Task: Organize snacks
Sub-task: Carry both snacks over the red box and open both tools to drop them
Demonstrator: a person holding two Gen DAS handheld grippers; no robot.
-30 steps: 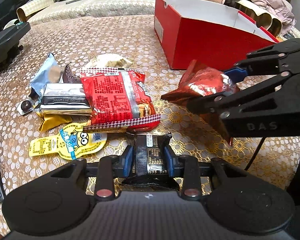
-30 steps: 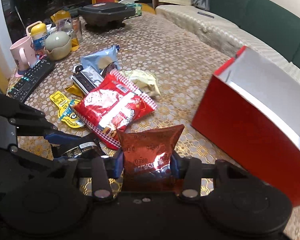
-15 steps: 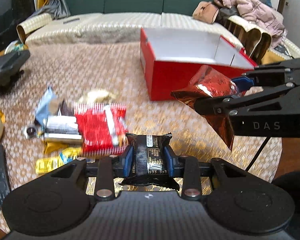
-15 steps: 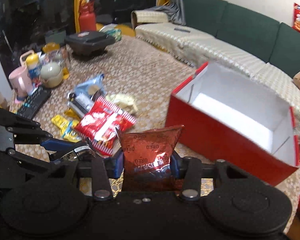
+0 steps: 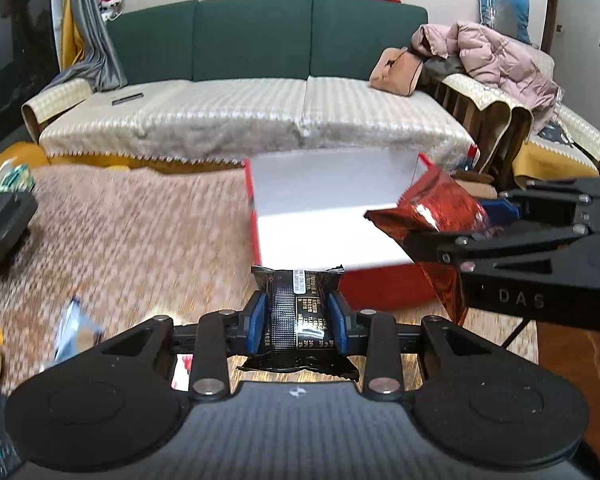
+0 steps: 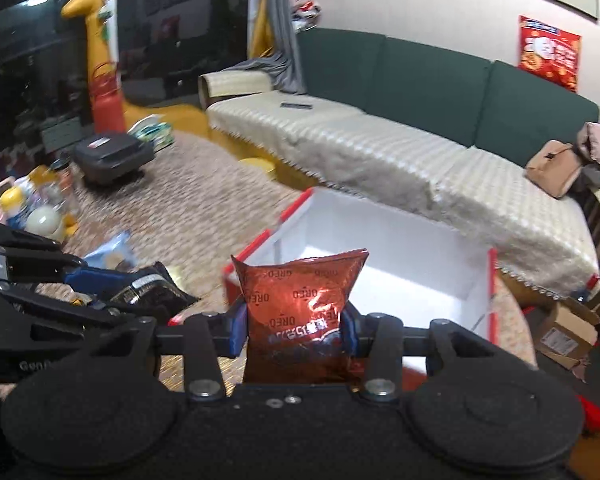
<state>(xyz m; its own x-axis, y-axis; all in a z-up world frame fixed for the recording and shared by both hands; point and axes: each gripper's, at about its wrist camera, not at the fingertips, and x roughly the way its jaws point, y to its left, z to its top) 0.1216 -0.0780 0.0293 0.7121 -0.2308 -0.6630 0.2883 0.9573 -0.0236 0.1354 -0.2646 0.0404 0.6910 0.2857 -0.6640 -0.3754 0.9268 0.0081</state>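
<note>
My left gripper (image 5: 297, 322) is shut on a black snack packet (image 5: 298, 312) and holds it in the air just in front of the red box (image 5: 384, 286). My right gripper (image 6: 296, 330) is shut on a red foil Oreo packet (image 6: 298, 312), held above the near edge of the same box (image 6: 490, 292), whose white inside looks empty. The right gripper with the red packet (image 5: 436, 208) shows at the right of the left wrist view. The left gripper with the black packet (image 6: 148, 286) shows at the left of the right wrist view.
A blue snack packet (image 5: 74, 330) lies on the patterned table (image 5: 140, 240) at lower left. A dark appliance (image 6: 112, 156), cups and bottles (image 6: 40, 208) stand at the table's far left. A green sofa (image 5: 252, 60) is behind the table.
Both grippers have risen and moved forward toward the red box with their packets. The pile of snacks has dropped out of view below.
</note>
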